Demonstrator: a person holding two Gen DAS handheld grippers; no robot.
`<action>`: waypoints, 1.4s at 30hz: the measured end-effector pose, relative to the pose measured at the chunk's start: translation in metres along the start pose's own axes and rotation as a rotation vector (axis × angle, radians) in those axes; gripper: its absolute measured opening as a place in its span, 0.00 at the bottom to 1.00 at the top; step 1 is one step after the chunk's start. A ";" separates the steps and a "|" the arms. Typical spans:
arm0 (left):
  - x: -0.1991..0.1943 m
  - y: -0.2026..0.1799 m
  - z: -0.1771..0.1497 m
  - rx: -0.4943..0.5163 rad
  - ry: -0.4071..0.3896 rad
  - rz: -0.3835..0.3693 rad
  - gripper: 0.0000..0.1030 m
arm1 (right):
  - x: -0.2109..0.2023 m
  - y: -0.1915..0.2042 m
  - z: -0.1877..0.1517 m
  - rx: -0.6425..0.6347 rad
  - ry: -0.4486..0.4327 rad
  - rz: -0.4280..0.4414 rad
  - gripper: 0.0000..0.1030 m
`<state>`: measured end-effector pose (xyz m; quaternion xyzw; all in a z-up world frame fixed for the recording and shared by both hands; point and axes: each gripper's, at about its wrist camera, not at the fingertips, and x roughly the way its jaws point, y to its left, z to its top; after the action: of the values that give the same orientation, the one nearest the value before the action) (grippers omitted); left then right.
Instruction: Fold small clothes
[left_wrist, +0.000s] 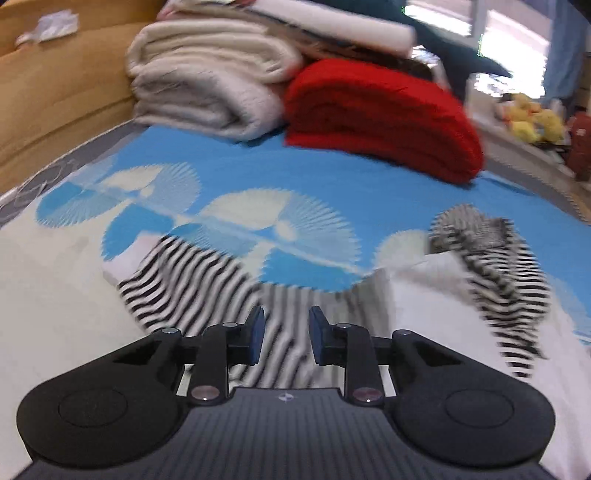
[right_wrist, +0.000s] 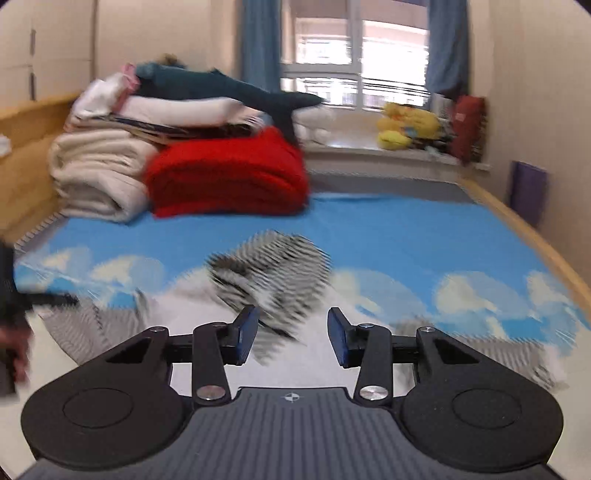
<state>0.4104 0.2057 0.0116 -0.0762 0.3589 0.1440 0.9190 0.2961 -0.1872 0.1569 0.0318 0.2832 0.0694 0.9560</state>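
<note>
A small black-and-white striped garment (left_wrist: 207, 284) lies on the blue cloud-print bed sheet (left_wrist: 332, 173), with one sleeve (left_wrist: 495, 266) out to the right. My left gripper (left_wrist: 286, 338) is open just above the garment's middle, nothing between its blue pads. In the right wrist view the striped sleeve (right_wrist: 273, 273) lies bunched ahead of my right gripper (right_wrist: 291, 334), which is open and empty above it. Both views are blurred by motion.
A folded red blanket (left_wrist: 384, 118) and a rolled cream blanket (left_wrist: 207, 85) sit at the head of the bed, with more folded bedding and a teal shark plush (right_wrist: 229, 88) on top. A wooden bed frame (left_wrist: 55, 96) runs along the left. Yellow plush toys (right_wrist: 406, 125) sit on the window sill.
</note>
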 end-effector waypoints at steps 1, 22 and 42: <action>0.004 0.007 -0.003 -0.016 0.002 0.010 0.28 | 0.013 0.005 0.004 -0.005 -0.005 0.014 0.42; 0.117 0.156 0.003 -0.389 0.135 0.174 0.44 | 0.150 -0.059 -0.056 0.139 0.359 -0.036 0.44; -0.074 -0.149 -0.007 0.296 -0.107 -0.514 0.11 | 0.131 -0.119 -0.043 0.252 0.294 -0.213 0.48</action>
<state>0.4016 0.0475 0.0628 -0.0220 0.2960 -0.1432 0.9441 0.3951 -0.2842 0.0390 0.1104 0.4279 -0.0641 0.8948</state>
